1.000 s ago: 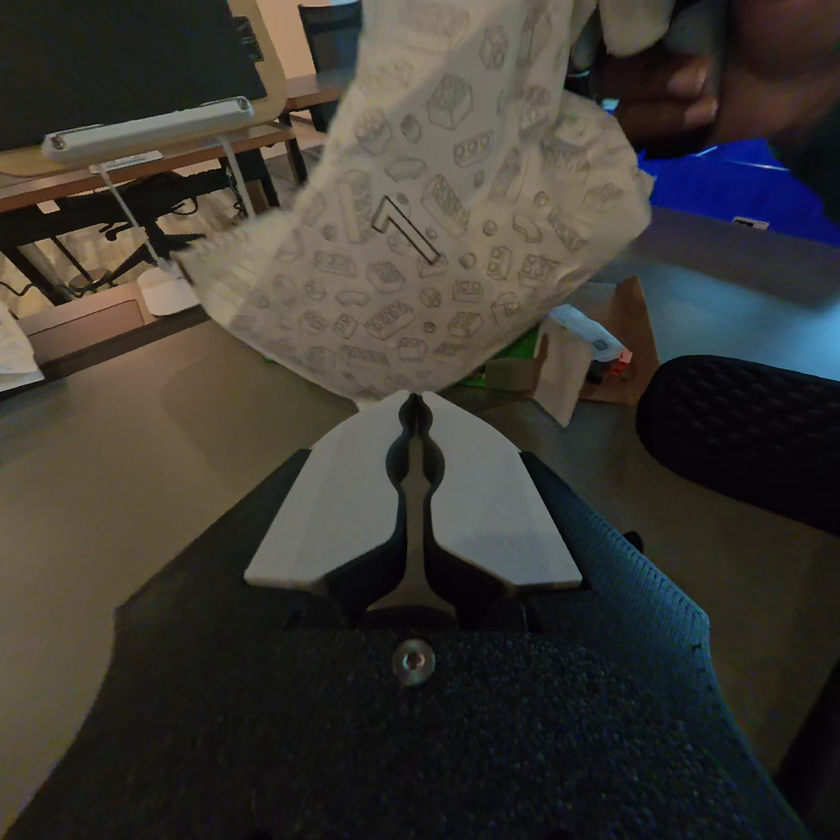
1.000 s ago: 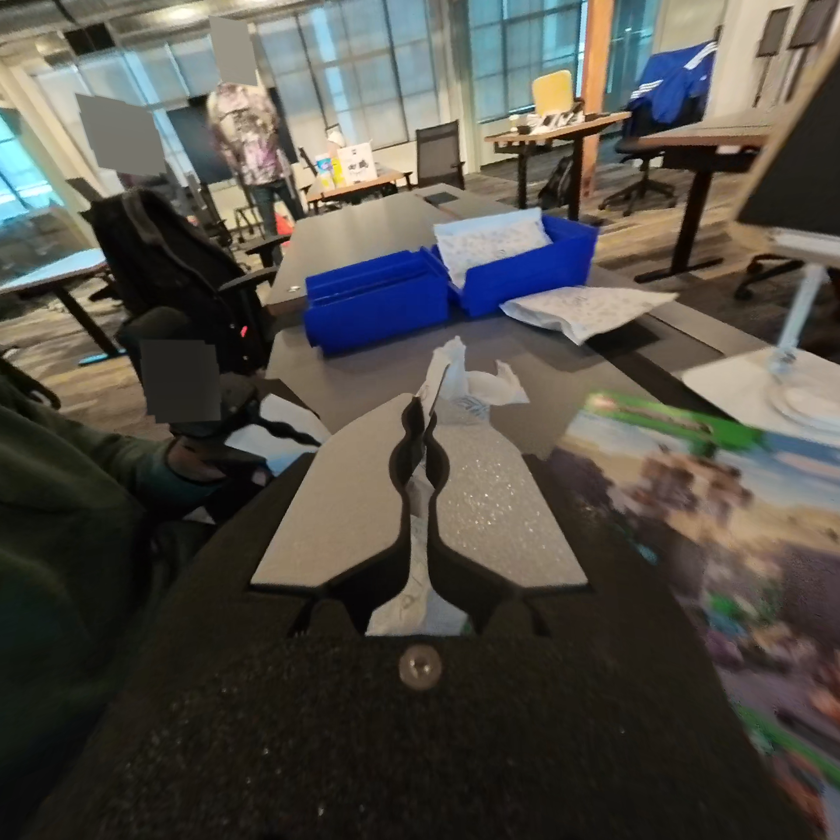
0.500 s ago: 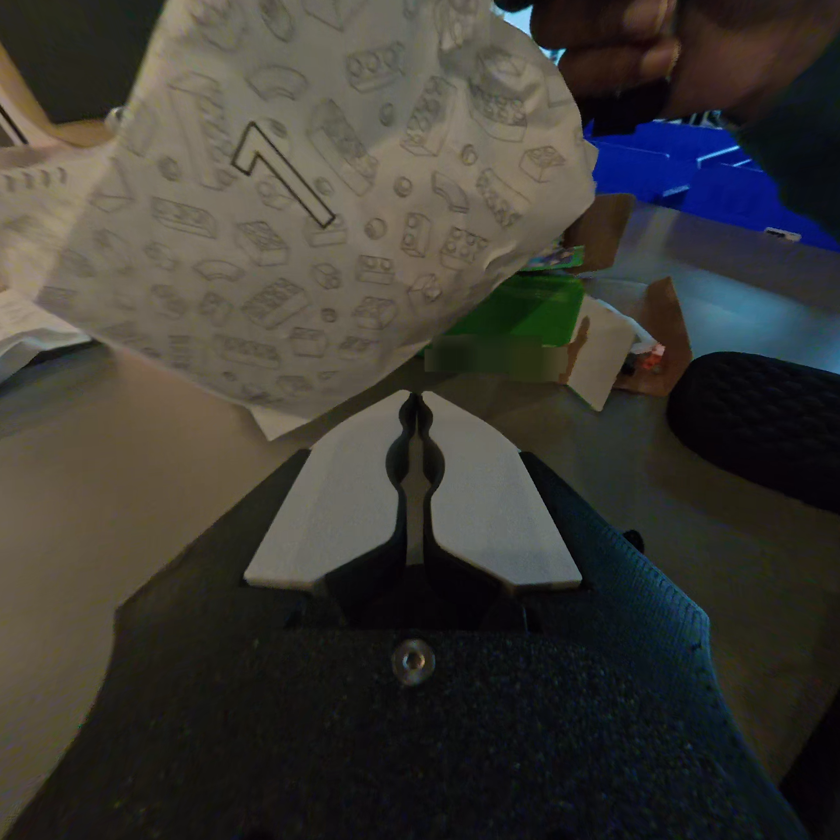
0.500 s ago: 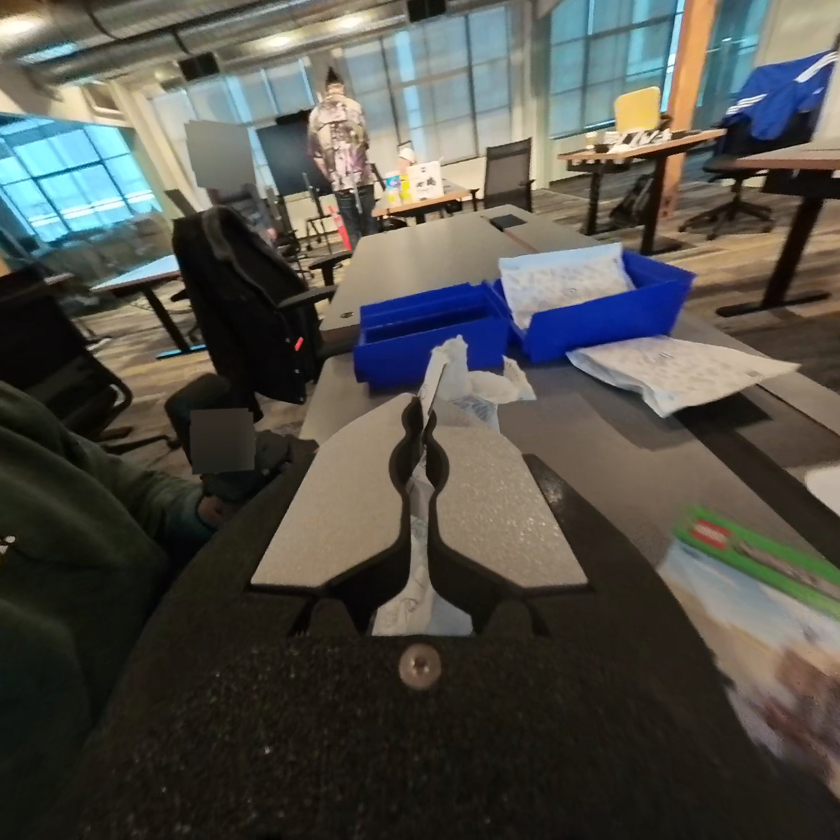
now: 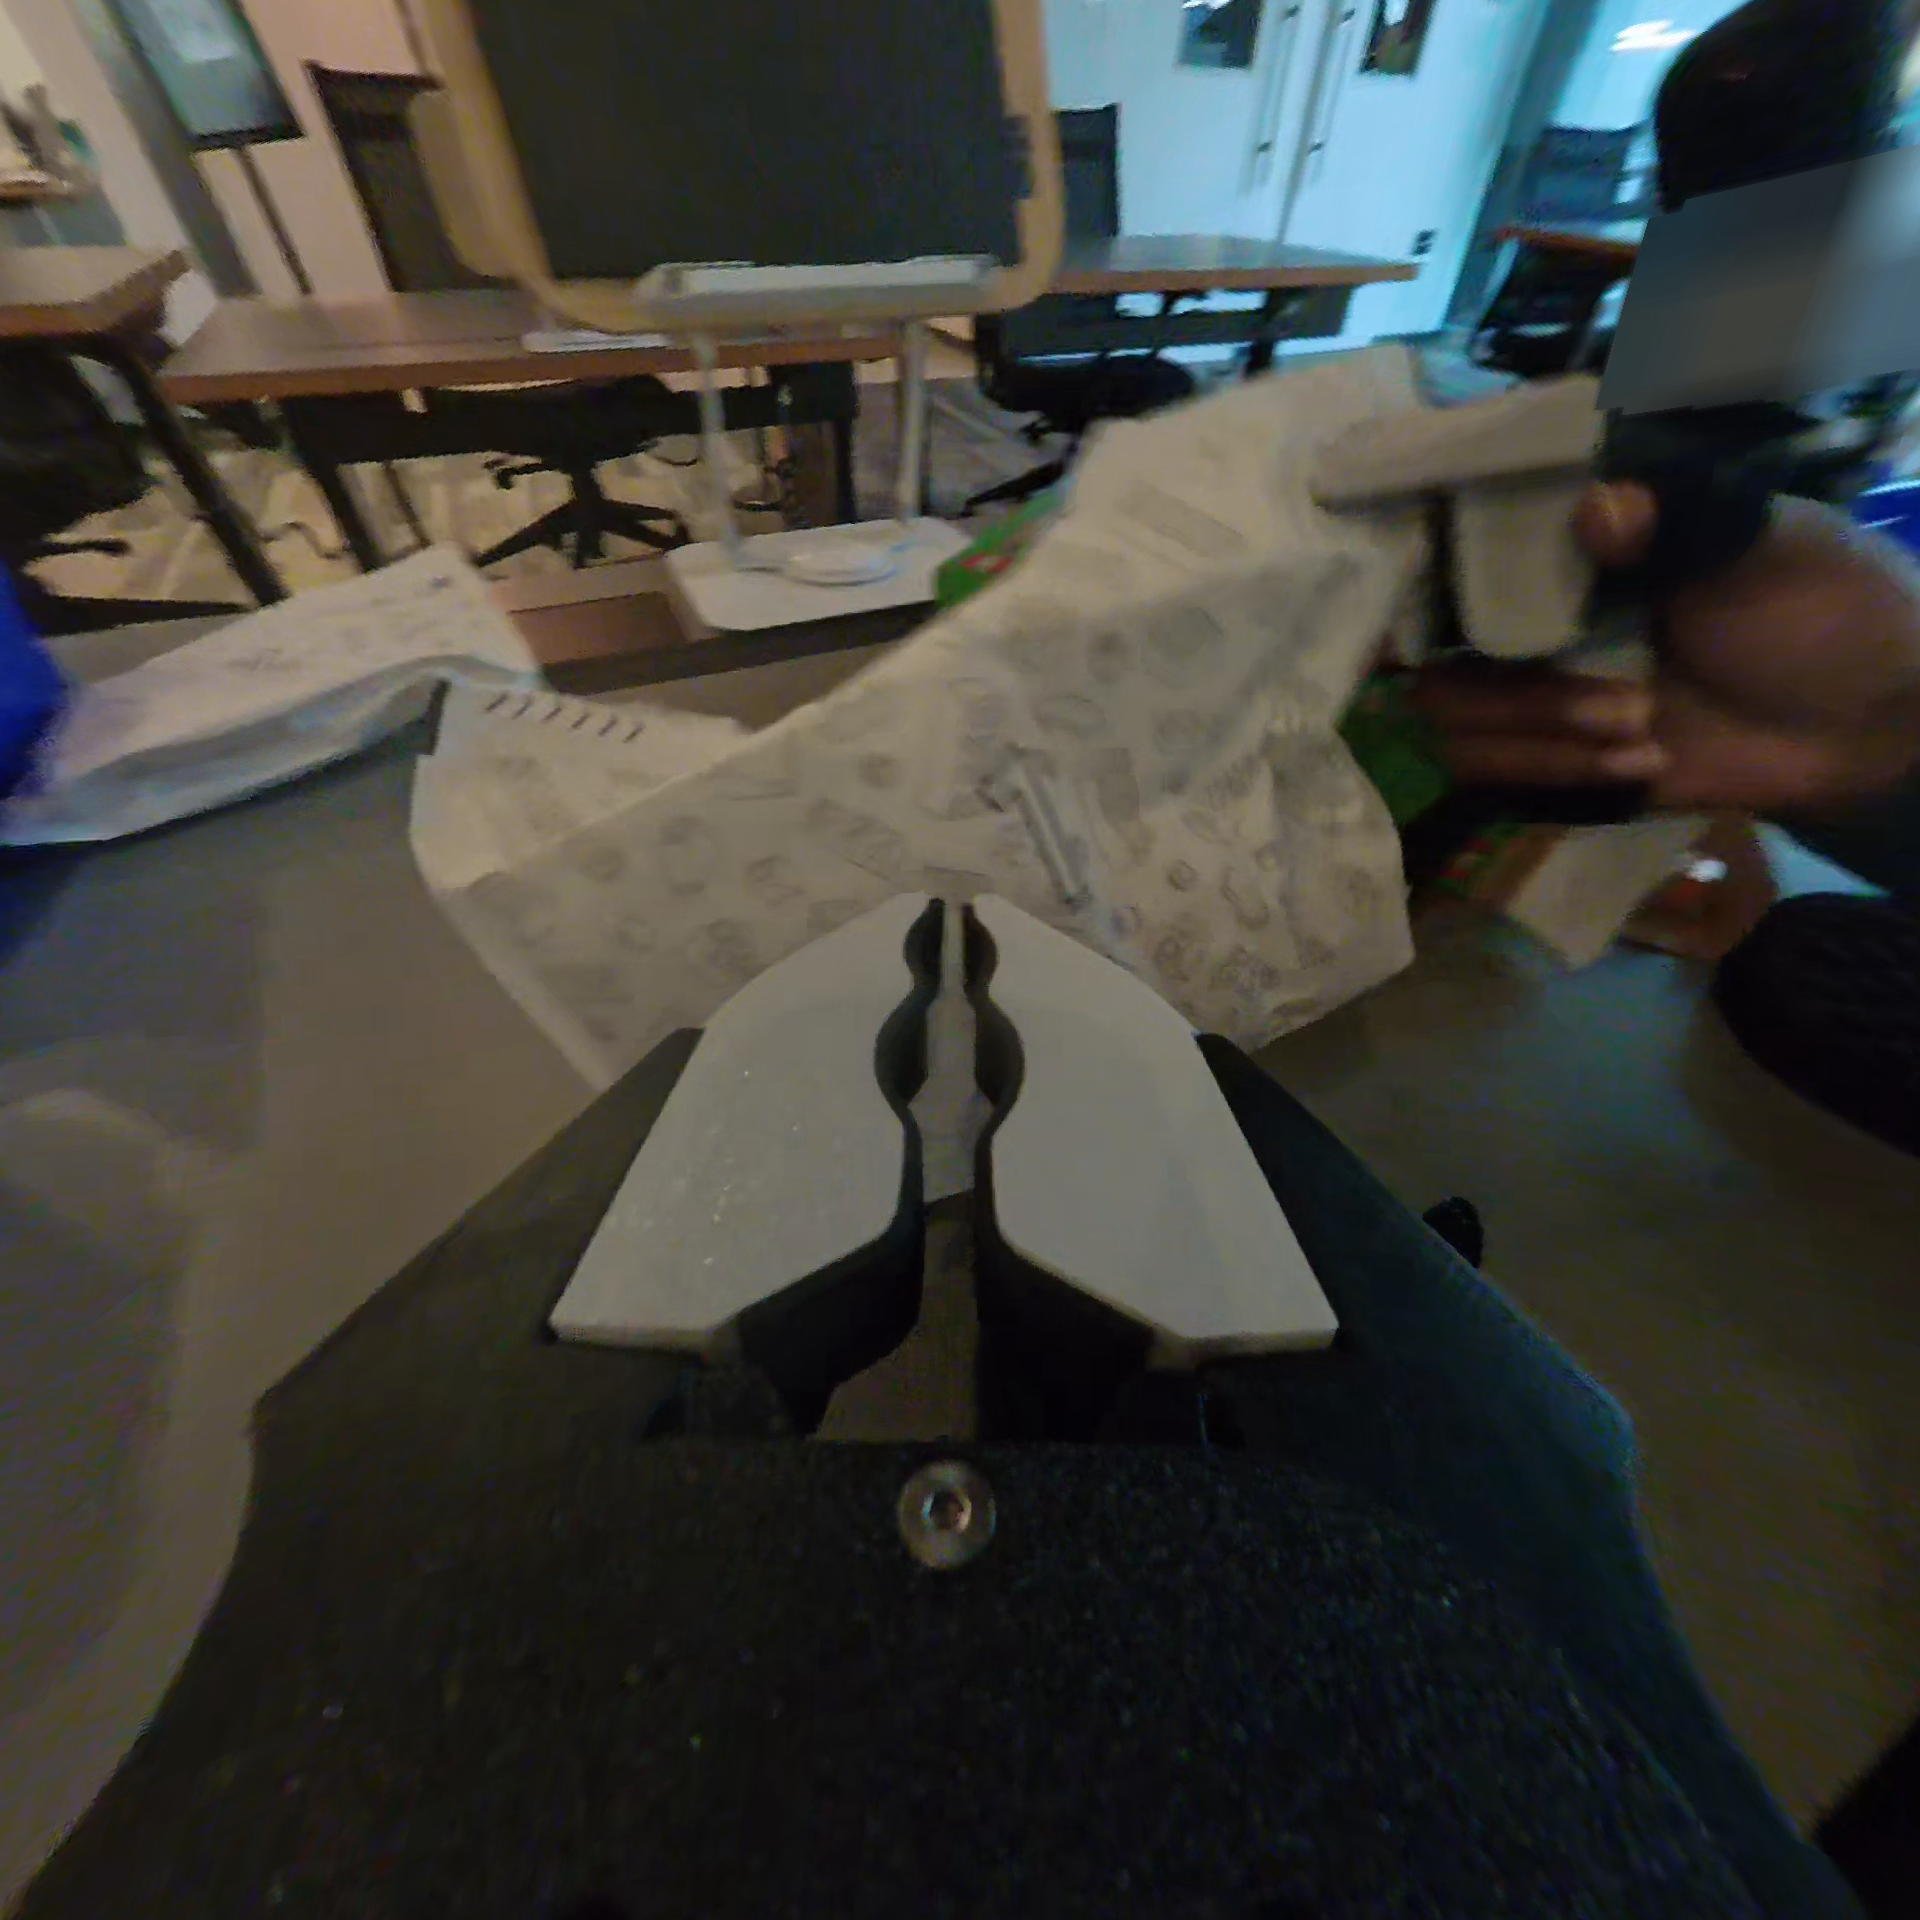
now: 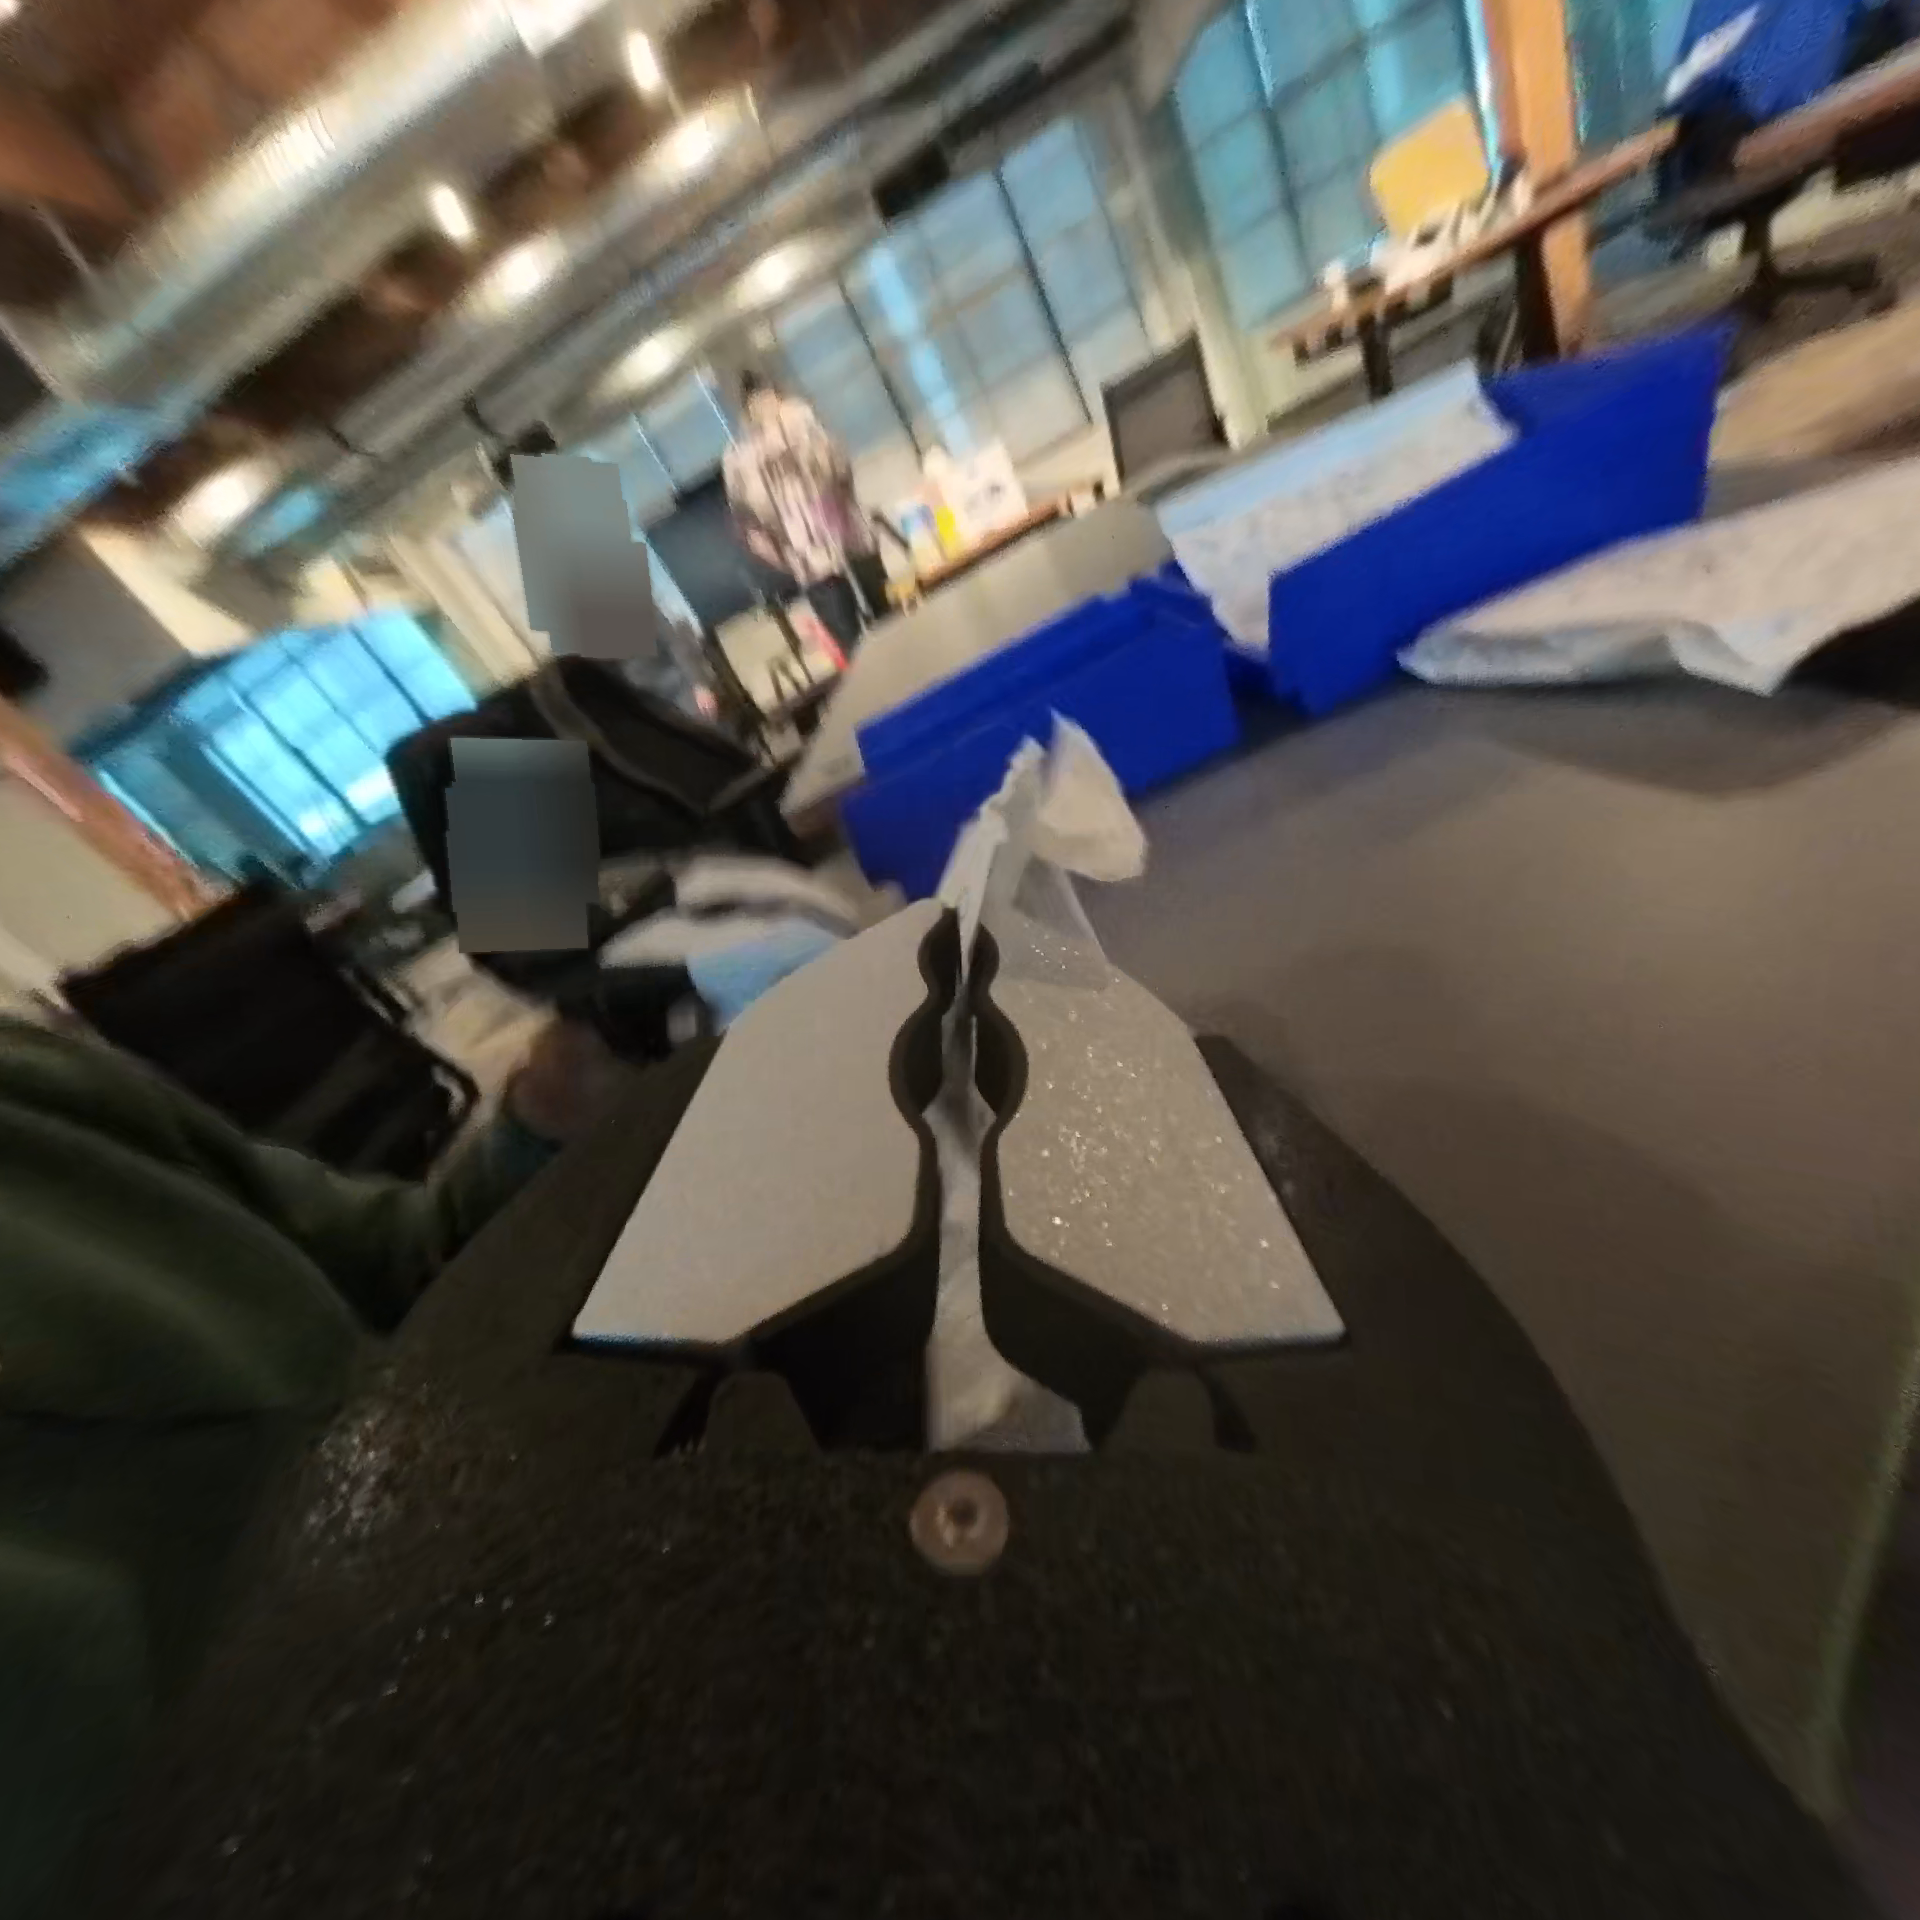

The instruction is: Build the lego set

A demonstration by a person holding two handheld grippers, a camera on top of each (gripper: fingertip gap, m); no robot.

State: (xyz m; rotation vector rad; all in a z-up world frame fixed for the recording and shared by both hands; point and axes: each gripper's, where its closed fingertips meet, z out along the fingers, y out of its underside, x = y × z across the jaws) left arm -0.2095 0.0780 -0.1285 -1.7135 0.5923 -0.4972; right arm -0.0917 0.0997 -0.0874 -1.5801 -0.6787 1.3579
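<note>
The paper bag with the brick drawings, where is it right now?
In the left wrist view the paper bag hangs mid-frame above the grey table, stretched between the left gripper below and the right gripper at upper right.

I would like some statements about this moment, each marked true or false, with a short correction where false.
1. The left hand-held gripper is shut on the paper bag. True.
2. The right hand-held gripper is open and holds nothing. False: it is shut on the same paper bag.
3. The bag is printed with brick drawings. True.
4. The blue bins on the grey table are red. False: they are blue.
5. Another printed paper bag lies flat on the table beyond the held one. True.
</note>
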